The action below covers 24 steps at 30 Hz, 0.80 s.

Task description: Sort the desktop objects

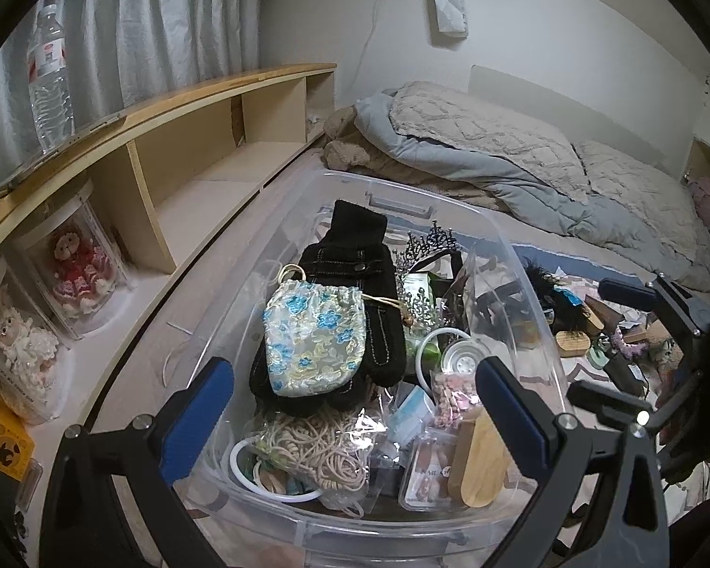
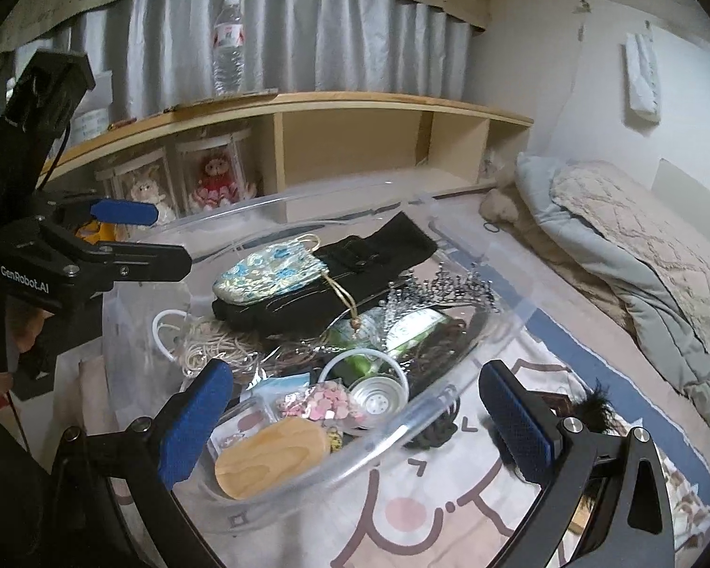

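Note:
A clear plastic bin (image 1: 521, 260) (image 2: 454, 395) lies on the bed, full of small items. On top rests a blue-flowered drawstring pouch (image 1: 315, 341) (image 2: 270, 272) across a black fabric piece (image 1: 355, 260) (image 2: 378, 246). Around them are a silver tiara (image 1: 433, 239) (image 2: 445, 284), a beige cord bundle (image 1: 317, 454), a pink bead packet (image 2: 329, 402) and a wooden oval (image 1: 478, 464) (image 2: 270, 459). My left gripper (image 1: 355, 412) hovers open over the bin's near end. At the bin's right rim my right gripper (image 2: 357, 421) is open and holds nothing.
Loose items lie on the cartoon mat (image 2: 426, 511) right of the bin: a black feather piece (image 1: 558, 298) (image 2: 589, 407) and a wooden brush (image 1: 573, 343). A wooden shelf (image 1: 199, 109) holds boxed dolls (image 1: 78, 270) and a water bottle (image 1: 49, 75). Rumpled bedding (image 1: 520, 151) lies behind.

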Motion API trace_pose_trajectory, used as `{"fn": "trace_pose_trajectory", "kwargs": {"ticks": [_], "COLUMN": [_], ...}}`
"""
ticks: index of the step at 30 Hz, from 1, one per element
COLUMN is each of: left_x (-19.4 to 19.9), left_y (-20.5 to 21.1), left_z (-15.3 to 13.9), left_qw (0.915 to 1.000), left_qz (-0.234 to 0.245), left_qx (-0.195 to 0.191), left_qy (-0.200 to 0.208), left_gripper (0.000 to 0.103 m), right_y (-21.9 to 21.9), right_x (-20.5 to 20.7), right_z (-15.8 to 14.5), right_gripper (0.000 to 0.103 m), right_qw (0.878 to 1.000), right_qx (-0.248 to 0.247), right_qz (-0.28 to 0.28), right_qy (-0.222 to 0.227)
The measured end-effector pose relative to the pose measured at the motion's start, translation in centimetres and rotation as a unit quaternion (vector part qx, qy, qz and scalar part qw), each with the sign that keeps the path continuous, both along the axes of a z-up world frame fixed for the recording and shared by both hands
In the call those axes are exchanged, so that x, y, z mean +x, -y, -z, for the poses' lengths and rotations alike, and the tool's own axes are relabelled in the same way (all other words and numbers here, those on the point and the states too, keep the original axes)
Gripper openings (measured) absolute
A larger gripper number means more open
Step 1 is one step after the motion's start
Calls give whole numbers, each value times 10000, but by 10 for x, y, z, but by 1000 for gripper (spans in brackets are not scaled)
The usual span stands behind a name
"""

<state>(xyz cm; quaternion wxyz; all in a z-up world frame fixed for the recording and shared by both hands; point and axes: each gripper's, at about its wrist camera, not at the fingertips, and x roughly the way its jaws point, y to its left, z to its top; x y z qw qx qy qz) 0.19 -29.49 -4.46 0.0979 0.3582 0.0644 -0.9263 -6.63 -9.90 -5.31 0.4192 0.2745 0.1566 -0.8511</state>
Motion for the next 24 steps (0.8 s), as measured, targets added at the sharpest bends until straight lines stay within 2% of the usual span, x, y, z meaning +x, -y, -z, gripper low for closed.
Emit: {"fn": "trace_pose_trajectory", "kwargs": {"ticks": [8, 24], "left_x": [1, 0], "left_y": [-9, -42], "left_z": [-5, -23], "left_qw": [9999, 9989], "left_qz": [72, 290], "left_qx": [-66, -180], "left_qy": [-72, -316], "left_gripper": [103, 103], "right_y": [-25, -73], "right_x": [-1, 9], "right_z": [-13, -36], "right_gripper": [103, 103], "right_qw": [9987, 9963], "right_qx": [-331, -496], "right_qz": [362, 661], "right_qy": [-138, -248]}}
